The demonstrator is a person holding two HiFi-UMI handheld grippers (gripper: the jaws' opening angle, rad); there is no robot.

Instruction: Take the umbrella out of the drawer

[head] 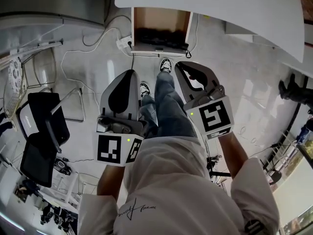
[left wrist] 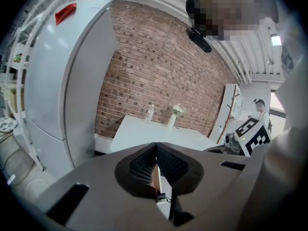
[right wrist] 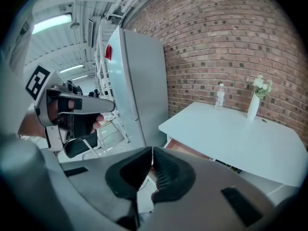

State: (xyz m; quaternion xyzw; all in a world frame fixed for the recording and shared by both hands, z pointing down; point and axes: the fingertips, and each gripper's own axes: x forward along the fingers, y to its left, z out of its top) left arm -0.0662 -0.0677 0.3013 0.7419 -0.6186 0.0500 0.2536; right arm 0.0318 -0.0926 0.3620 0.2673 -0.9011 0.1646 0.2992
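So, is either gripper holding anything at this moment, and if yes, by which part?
Nothing is held. The left gripper and the right gripper both have their jaws together, empty, short of the open drawer.

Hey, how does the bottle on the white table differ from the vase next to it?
The bottle is clear; the vase is opaque white. The vase holds pale flowers; the bottle holds none. The bottle stands nearer the fridge, the vase farther. Both stand upright on the table by the brick wall.
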